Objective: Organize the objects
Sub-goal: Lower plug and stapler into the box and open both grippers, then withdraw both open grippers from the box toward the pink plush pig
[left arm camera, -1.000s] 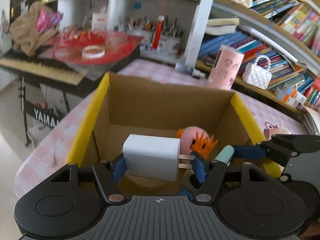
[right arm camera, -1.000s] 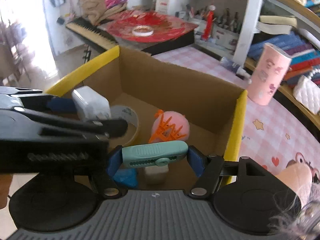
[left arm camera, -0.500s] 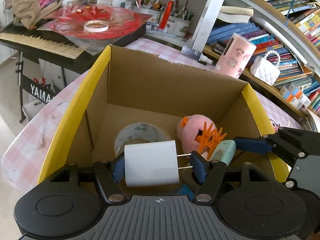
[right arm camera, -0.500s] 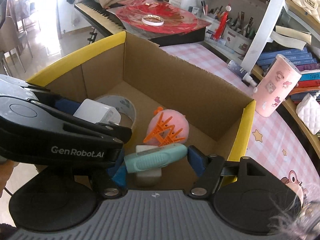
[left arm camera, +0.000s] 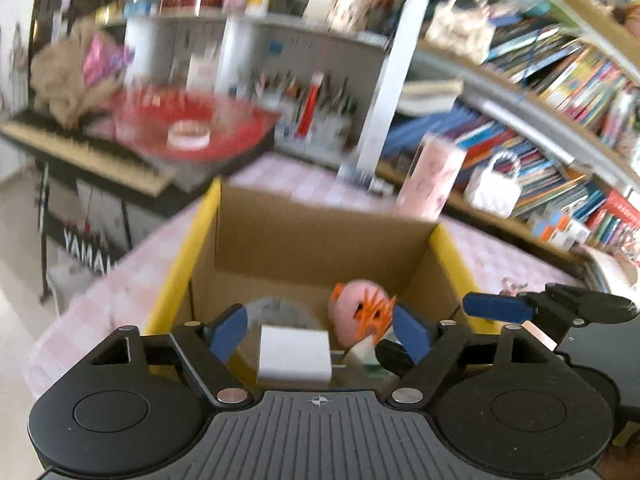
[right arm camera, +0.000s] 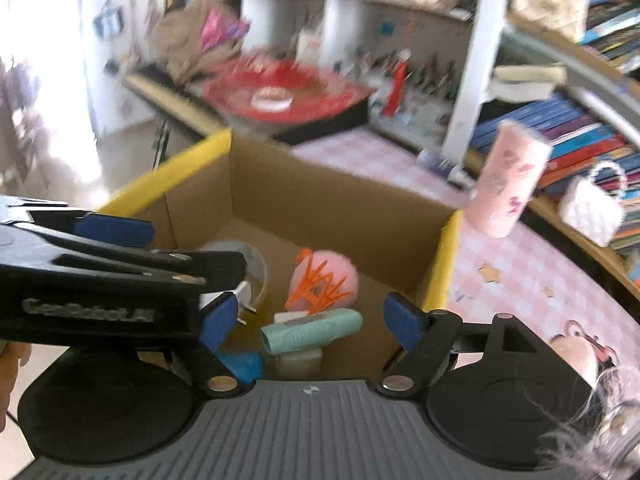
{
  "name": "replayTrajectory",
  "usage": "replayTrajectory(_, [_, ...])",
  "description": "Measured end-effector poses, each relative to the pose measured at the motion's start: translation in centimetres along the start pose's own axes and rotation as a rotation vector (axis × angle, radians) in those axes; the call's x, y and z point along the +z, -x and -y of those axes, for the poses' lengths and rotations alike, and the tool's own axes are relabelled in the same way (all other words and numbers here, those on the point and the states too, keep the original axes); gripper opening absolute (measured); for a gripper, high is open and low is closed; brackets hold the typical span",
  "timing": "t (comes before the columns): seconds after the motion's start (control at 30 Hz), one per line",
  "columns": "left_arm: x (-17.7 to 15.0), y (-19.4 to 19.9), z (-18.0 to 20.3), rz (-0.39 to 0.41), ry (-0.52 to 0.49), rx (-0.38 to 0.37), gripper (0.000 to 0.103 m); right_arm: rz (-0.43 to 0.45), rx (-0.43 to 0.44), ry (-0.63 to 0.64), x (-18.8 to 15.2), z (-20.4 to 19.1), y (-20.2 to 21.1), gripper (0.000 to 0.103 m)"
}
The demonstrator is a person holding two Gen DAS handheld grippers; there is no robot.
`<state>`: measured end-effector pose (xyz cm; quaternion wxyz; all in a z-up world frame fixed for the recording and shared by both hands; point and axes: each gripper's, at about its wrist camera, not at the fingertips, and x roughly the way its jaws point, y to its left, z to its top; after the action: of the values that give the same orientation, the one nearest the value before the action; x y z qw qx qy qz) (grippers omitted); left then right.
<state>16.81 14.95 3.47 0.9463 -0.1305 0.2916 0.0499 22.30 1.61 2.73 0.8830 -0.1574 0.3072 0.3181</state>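
though blurred, box (left arm camera: 320, 236) contents half-hidden

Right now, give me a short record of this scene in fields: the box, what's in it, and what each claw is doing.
container: cardboard box with yellow-taped rims, on a pink checked tablecloth
left claw: jaws opening, white charger between them, pads clear of it
right claw: jaws opening, mint-green utility knife between them, pads clear of it
also in box: tape roll, pink ball, orange hair clip
beside box: pink tumbler
image quality: motion blur
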Motion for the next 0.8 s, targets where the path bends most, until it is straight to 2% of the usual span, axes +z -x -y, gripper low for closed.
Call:
replayTrajectory(0.07, [-0.1, 1.6, 0.1, 0.053, -0.011, 0.013, 0.091, 0.047, -0.029, -0.024, -0.2, -0.2, 1.6, 0.083])
replayTrajectory(0.2, [-1.1, 4.9, -0.3, 0.148, 0.0, 0.057, 0.094, 0.145, -0.104, -0.075, -1.3, -1.0, 5.1, 0.089])
replayTrajectory(0.3, [-2.3, 6.5, -0.9, 0.17, 0.005, 0.077, 0.095, 0.167, -0.151, -0.109, -2.7, -1.5, 6.7, 0.089])
replayTrajectory(0.57, [-6.3, 9.4, -2.4, 0.093, 0.0, 0.111, 0.095, 0.102, -0.218, -0.158, -6.6, -4.6, 8.6, 0.09])
replayTrajectory(0.8, [-8.8, 11.3, -2.5, 0.038, -0.046, 0.105, 0.095, 0.036, -0.27, -0.194, -10.1, -6.7, 10.2, 0.097])
